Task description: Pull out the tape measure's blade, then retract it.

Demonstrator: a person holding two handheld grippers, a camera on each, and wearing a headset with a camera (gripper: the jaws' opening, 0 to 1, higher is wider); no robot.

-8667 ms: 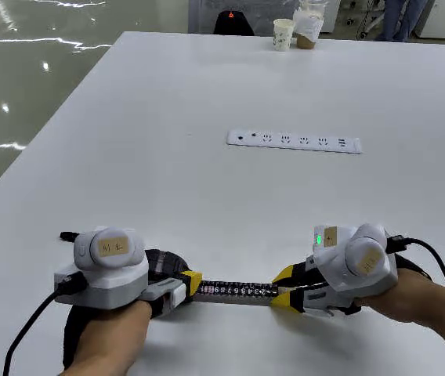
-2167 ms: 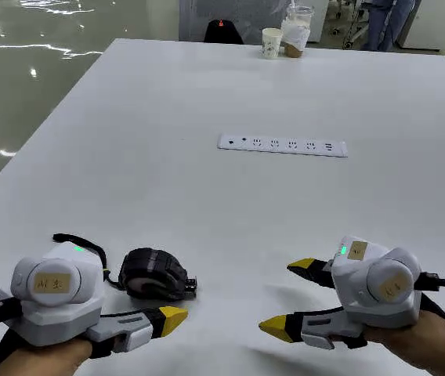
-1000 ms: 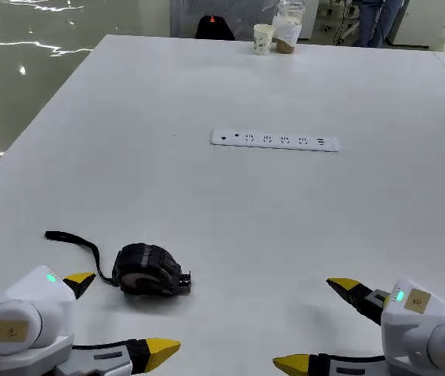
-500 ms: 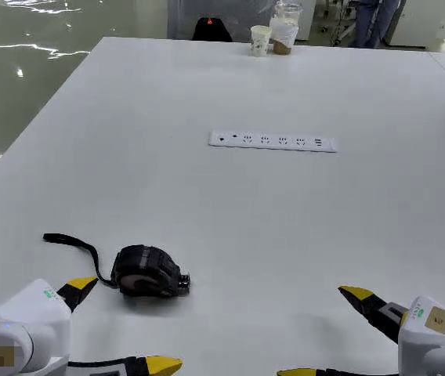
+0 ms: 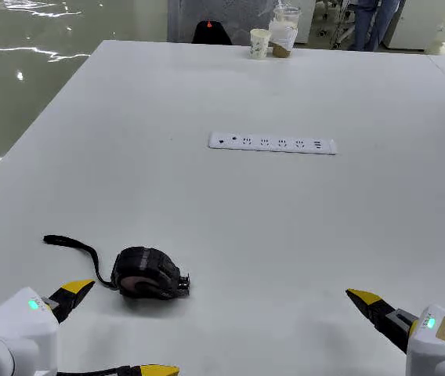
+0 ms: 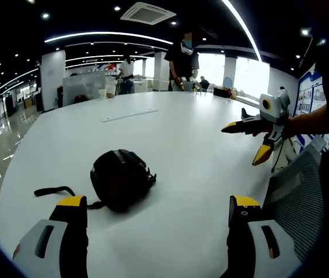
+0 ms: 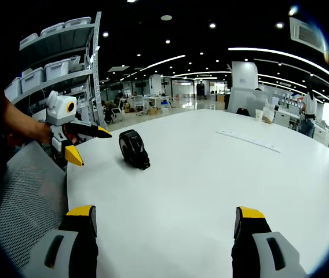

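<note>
The black tape measure (image 5: pixel 148 274) lies on the white table (image 5: pixel 230 219) with its blade fully inside the case and its black wrist strap (image 5: pixel 70 244) trailing to the left. My left gripper (image 6: pixel 157 202) is open and empty, held back a little short of the tape measure (image 6: pixel 121 178). My right gripper (image 7: pixel 165 214) is also open and empty, well off to the right of the tape measure (image 7: pixel 134 148). In the head view the left gripper (image 5: pixel 117 329) has yellow tips near the bottom left corner, and one yellow fingertip (image 5: pixel 363 298) of the right gripper shows at the bottom right.
A white power strip (image 5: pixel 273 143) lies across the middle of the table. Paper cups (image 5: pixel 260 43) and a plastic cup (image 5: pixel 284 35) stand at the far edge, with a dark chair back (image 5: pixel 211 31) behind. The table's left edge drops to a glossy floor.
Earlier the left gripper held the case and the right gripper the pulled-out blade. Now the blade is retracted, the tape measure lies free, and both grippers have drawn back toward me.
</note>
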